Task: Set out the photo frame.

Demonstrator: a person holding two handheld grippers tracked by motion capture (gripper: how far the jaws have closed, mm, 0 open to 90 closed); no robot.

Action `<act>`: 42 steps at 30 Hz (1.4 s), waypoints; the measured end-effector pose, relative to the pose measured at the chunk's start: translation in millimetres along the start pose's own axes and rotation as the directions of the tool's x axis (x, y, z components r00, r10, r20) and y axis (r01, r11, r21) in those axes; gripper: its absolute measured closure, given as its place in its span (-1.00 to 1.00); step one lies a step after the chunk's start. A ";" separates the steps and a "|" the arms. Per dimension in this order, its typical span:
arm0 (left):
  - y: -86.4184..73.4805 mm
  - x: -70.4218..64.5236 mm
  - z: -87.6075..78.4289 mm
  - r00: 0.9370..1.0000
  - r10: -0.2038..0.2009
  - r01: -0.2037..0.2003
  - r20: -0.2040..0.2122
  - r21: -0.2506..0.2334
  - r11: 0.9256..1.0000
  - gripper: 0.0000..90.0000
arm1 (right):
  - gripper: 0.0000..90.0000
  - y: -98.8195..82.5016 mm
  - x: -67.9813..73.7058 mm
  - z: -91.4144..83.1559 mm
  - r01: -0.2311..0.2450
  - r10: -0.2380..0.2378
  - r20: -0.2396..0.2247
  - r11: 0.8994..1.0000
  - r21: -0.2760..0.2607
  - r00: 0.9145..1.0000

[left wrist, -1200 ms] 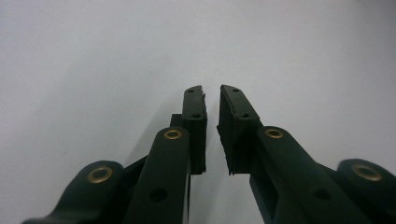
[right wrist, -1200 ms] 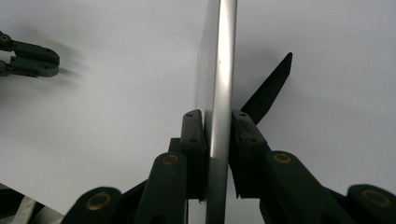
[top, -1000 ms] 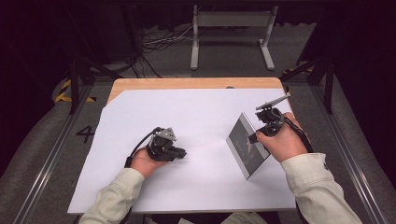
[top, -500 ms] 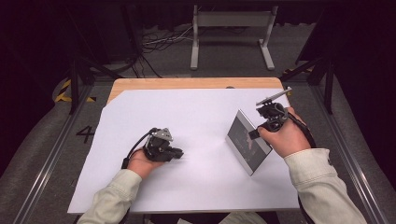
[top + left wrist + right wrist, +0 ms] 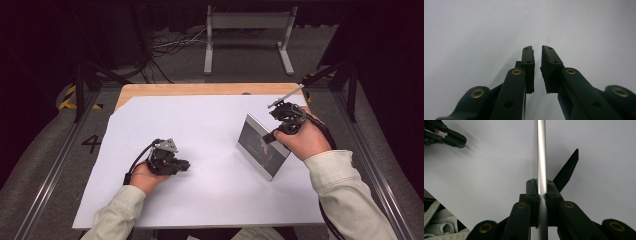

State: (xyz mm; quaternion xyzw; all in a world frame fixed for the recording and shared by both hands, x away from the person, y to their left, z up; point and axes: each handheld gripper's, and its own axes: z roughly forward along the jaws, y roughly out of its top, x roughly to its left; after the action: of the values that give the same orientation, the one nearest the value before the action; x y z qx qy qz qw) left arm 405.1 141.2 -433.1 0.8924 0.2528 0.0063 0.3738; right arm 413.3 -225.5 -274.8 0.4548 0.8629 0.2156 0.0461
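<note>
A silver-edged picture frame [image 5: 260, 147] with a dark glass face stands tilted on the white sheet [image 5: 210, 125], at the right. My right gripper [image 5: 270, 136] is shut on its upper right edge. In the right gripper view the frame's metal edge [image 5: 541, 150] runs straight up between the pressed pads [image 5: 532, 192], and its black stand leg [image 5: 567, 170] sticks out behind. My left gripper [image 5: 185, 164] lies on the sheet at the left and points right. Its jaws [image 5: 537, 47] stand a narrow gap apart with nothing between them. It also appears far off in the right gripper view [image 5: 456, 141].
The white sheet covers most of a wooden table, whose bare strip [image 5: 200, 89] shows at the far edge. A grey metal stand [image 5: 247, 20] and cables [image 5: 170, 45] are on the floor beyond. Metal rails [image 5: 55, 165] run along both sides.
My right hand has lifted slightly and drawn a little away, taking the frame's gripped edge with it. The left hand has stayed still.
</note>
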 end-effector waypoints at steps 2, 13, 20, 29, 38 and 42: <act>-3.5 0.4 -2.6 1.000 -0.009 0.009 -0.006 -0.002 1.000 0.80 | 0.87 4.0 0.7 -0.5 0.028 -0.028 -0.009 1.000 0.002 1.000; -17.6 1.2 -14.9 0.998 -0.047 0.047 -0.031 -0.017 0.999 0.80 | 0.87 22.6 6.7 -0.5 0.156 -0.155 -0.048 0.988 0.011 0.987; -22.1 3.5 -19.1 0.997 -0.060 0.059 -0.039 -0.022 0.998 0.79 | 0.87 32.6 8.6 1.5 0.238 -0.236 -0.077 0.971 0.011 0.969; -21.2 3.2 -19.7 0.997 -0.061 0.060 -0.038 -0.023 0.998 0.79 | 0.87 39.9 12.8 5.3 0.328 -0.325 -0.102 0.945 0.014 0.940; -17.7 4.2 -15.5 0.998 -0.049 0.049 -0.030 -0.021 0.999 0.79 | 0.87 43.6 17.4 8.1 0.397 -0.391 -0.139 0.917 0.017 0.910; -17.5 4.3 -15.5 0.998 -0.054 0.053 -0.028 -0.023 0.998 0.79 | 0.87 45.2 18.9 9.7 0.441 -0.434 -0.159 0.897 0.010 0.887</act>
State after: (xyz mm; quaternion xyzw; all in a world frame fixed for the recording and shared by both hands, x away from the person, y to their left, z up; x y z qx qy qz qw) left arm 398.0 163.8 -434.3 0.8808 0.2816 0.0117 0.3804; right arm 439.5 -184.8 -262.6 0.2318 0.9488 0.2138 0.0170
